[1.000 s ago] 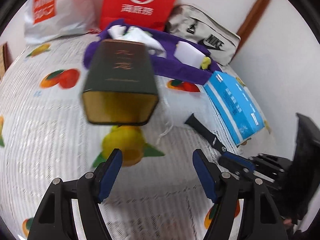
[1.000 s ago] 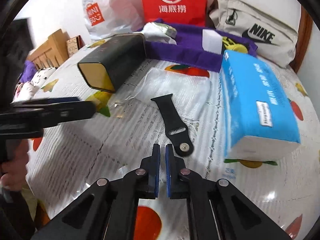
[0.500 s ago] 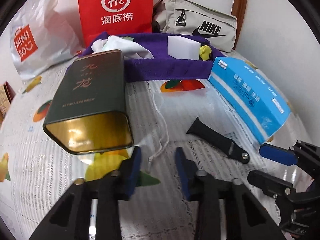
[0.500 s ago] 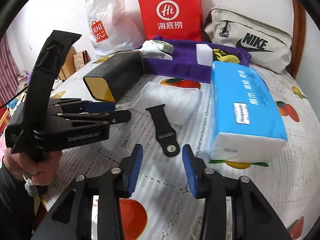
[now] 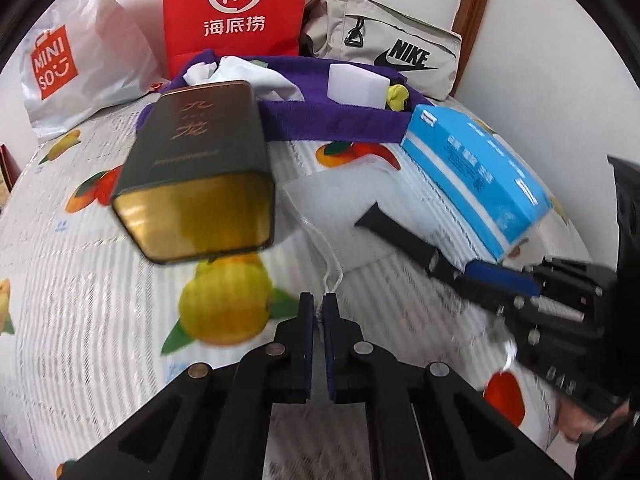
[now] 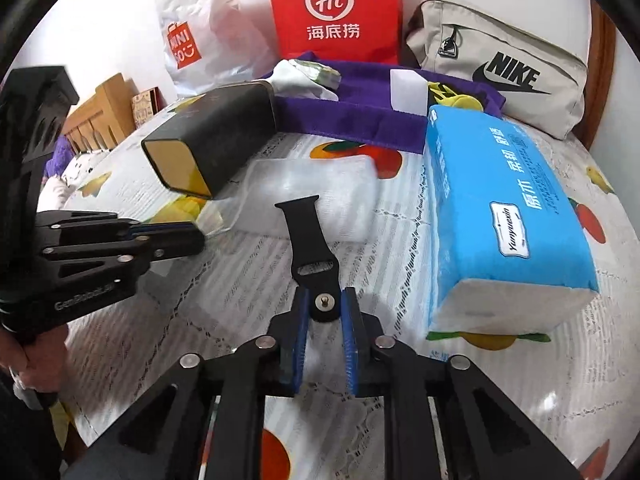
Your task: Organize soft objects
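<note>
A black watch strap lies on a translucent drawstring pouch on the fruit-print tablecloth. My right gripper has its jaws closed around the strap's pin end, touching it on both sides. My left gripper is shut on the pouch's white drawstring. The strap and pouch also show in the left wrist view. A purple cloth tray at the back holds a white block, white fabric and a yellow item.
A dark green tin lies on its side left of the pouch. A blue tissue pack lies to the right. A red bag, a Miniso bag and a Nike pouch stand at the back.
My left gripper closed from half open onto the drawstring. My right gripper moved forward and narrowed around the strap's pin end.
</note>
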The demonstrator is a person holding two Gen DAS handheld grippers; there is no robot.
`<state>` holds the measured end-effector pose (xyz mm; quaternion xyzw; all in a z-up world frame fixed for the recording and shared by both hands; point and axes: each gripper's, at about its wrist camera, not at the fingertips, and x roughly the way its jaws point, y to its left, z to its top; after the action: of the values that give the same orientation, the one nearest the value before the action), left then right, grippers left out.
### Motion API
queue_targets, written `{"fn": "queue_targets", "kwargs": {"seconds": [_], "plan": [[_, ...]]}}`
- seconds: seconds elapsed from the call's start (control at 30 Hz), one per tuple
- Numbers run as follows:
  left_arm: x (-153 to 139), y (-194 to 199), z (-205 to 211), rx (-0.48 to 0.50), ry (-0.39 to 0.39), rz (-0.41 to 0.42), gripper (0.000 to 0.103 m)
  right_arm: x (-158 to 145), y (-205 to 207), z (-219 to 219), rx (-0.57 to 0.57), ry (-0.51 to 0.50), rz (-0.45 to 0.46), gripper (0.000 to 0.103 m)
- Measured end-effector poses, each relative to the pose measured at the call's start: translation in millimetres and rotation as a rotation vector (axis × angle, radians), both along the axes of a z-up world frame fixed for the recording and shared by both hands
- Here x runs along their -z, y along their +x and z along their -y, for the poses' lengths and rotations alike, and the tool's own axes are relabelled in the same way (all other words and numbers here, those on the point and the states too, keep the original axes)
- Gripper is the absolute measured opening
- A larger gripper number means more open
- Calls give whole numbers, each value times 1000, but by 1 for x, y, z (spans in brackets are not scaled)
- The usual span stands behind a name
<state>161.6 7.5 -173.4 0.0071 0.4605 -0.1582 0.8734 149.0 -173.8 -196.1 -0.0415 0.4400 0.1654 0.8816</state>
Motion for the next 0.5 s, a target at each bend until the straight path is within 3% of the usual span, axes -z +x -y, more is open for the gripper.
{"fn": "queue_targets", "kwargs": {"seconds": [0.07, 0.2, 0.33, 0.43, 0.47, 0.5], "plan": [[0, -9, -7, -4, -5, -4, 5, 0, -4, 1, -11, -3, -17, 1], [-3, -24, -19, -12, -14, -8, 5, -1, -16, 8, -33, 24, -50, 1], [-2, -33, -30, -31, -12, -20, 5, -9, -21, 9, -43, 22, -6, 4], [-4, -36, -40, -50, -20, -28, 5, -13, -13, 4, -60, 57, 7, 28], [-4, -37, -43, -56, -26, -35, 6, -14, -9, -1, -72, 64, 12, 44], [-3, -36, -46, -57, -34, -44, 6, -14, -6, -5, -83, 65, 20, 47]]}}
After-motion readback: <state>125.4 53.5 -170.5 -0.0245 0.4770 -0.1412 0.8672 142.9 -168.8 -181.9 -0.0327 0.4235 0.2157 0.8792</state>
